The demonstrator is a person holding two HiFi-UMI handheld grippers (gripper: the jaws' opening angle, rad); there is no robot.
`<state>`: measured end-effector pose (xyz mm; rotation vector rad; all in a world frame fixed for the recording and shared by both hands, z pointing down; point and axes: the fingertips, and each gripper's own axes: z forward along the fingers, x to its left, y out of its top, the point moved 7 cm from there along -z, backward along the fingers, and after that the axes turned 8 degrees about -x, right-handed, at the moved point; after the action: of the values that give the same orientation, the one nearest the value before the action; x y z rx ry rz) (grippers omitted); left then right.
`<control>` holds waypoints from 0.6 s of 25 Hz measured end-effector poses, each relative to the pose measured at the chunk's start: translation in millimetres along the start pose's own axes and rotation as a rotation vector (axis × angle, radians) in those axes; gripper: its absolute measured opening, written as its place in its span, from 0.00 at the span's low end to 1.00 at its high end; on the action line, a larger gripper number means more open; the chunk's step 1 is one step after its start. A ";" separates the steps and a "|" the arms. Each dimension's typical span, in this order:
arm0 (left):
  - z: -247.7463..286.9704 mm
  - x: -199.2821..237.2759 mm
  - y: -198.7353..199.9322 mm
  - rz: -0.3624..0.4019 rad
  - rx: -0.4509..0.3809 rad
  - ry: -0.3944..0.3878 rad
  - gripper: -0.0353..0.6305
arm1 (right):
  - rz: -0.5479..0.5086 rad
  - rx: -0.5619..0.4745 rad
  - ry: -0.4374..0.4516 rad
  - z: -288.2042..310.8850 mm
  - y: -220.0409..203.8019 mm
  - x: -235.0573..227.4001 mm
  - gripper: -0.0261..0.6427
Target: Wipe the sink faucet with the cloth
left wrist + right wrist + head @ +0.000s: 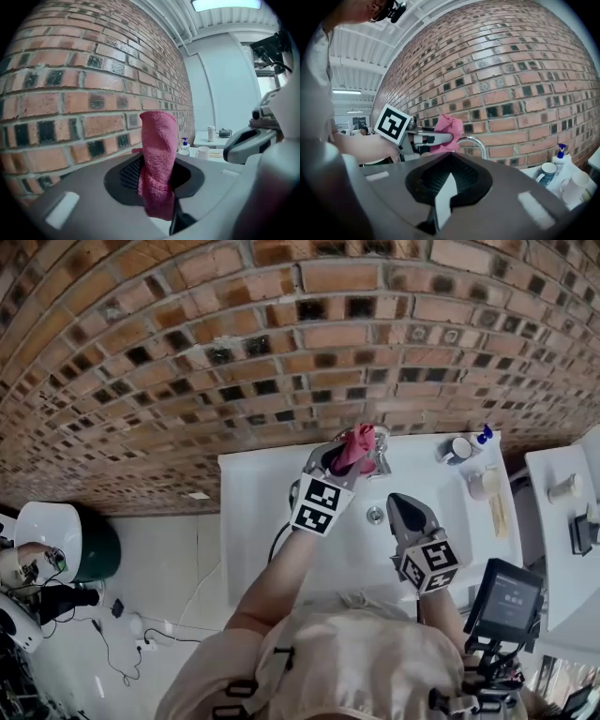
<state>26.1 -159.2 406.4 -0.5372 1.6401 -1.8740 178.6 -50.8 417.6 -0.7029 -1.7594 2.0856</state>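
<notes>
Left gripper (345, 454): held out on a stretched forearm (281, 570), jaws clamped on the pink cloth (360, 441)
Right gripper (403, 504): held further back, jaws together, nothing between them

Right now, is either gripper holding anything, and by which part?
The left gripper clamps the pink cloth around its middle; the right gripper holds nothing.

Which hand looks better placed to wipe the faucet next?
Left, probably. The left gripper grips the cloth right at the faucet. The right gripper is empty, jaws shut, and sits back over the sink.
</notes>
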 end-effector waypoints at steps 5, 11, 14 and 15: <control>37.8 -5.3 17.2 -0.002 -0.011 -0.009 0.22 | 0.010 0.004 -0.030 -9.2 1.6 -26.7 0.02; 56.7 1.9 13.7 0.003 -0.014 0.038 0.22 | 0.028 0.020 -0.031 -10.7 -1.1 -46.0 0.02; 50.8 11.3 12.4 0.003 -0.027 0.079 0.22 | 0.034 0.024 -0.010 -4.8 -3.5 -48.6 0.02; 46.9 15.9 9.8 -0.008 -0.028 0.098 0.22 | 0.037 0.026 -0.002 -2.3 -5.0 -48.2 0.02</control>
<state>46.1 -205.5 403.1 -0.4709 1.7316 -1.9123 219.4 -74.0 430.0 -0.7318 -1.7298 2.1307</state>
